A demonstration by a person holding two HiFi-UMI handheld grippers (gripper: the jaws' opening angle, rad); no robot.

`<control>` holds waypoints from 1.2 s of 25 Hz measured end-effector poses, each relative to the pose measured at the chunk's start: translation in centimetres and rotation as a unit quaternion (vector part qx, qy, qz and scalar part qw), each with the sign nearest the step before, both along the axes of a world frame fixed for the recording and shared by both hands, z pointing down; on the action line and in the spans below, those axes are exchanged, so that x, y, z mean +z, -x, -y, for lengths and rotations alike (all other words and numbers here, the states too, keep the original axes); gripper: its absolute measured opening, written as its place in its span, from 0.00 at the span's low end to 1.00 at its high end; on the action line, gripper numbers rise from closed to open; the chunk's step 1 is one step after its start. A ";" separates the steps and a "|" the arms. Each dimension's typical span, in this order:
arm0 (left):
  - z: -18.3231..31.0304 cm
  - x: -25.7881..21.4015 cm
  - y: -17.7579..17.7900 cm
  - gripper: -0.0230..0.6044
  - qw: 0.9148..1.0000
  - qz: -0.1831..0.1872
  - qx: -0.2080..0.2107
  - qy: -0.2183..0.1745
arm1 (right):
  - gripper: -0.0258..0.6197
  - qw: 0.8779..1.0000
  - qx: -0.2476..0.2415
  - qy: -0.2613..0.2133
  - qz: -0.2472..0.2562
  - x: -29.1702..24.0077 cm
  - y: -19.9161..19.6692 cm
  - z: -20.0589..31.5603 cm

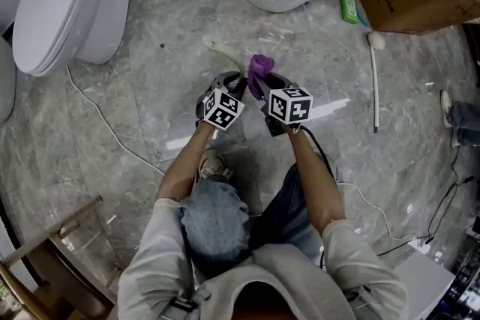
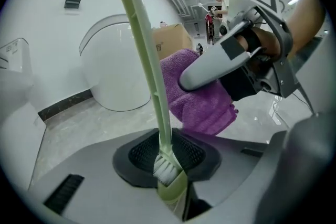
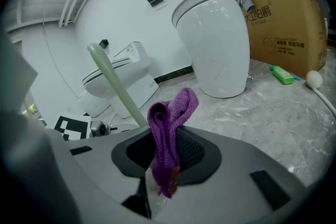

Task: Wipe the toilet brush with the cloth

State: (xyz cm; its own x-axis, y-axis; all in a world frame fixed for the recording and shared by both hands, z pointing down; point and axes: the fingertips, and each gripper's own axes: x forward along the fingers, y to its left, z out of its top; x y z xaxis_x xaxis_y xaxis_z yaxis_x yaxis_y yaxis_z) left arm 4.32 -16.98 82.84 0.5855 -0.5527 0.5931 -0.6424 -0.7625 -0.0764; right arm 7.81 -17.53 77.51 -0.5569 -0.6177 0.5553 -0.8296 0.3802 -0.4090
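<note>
Closest in, the left gripper (image 2: 171, 189) is clamped narrowly on the pale green plastic toilet brush (image 2: 151, 78) right at its white bristle end, the long handle rising away from it. The right gripper (image 3: 161, 178) pinches a folded purple terry cloth (image 3: 169, 120) between closed jaws. The cloth stands just beside the handle, contact unclear, so both things look in hand and the wiping itself seems largely left to do.

My left gripper (image 1: 237, 80) and right gripper (image 1: 268, 83): grey moulded shells, black ribbed jaw pads, each carrying a white cube (image 1: 223, 108) printed with black square markers. Black cable (image 1: 324, 154) leaves my right gripper. I wear pale grey sleeves (image 1: 154, 251) and blue-grey trousers (image 1: 216, 221).
</note>
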 end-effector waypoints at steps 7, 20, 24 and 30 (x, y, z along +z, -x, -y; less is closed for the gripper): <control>-0.9 -2.4 1.2 0.40 0.998 -0.046 -0.033 0.005 | 0.21 0.999 0.023 -0.045 0.003 -3.5 -2.0 0.2; -2.8 -8.7 13.4 0.32 0.964 -0.144 -0.221 -0.034 | 0.21 0.988 0.021 -0.150 -0.036 -9.3 -5.8 0.5; -3.3 -11.7 17.5 0.09 0.949 -0.170 -0.257 -0.062 | 0.21 0.985 0.032 -0.168 -0.035 -10.1 -6.7 0.2; -3.0 -16.4 20.8 0.07 0.938 -0.197 -0.274 -0.081 | 0.21 0.979 0.049 -0.192 -0.049 -12.3 -6.7 1.0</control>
State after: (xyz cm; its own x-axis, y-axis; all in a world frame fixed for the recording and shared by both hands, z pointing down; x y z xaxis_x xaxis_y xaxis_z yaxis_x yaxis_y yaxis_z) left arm -16.51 -13.97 66.42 0.3430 -0.8989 0.2728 -0.9372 -0.3077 0.1644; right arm 14.55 -18.49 65.23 -0.4410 -0.8390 0.3188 -0.8975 0.4076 -0.1686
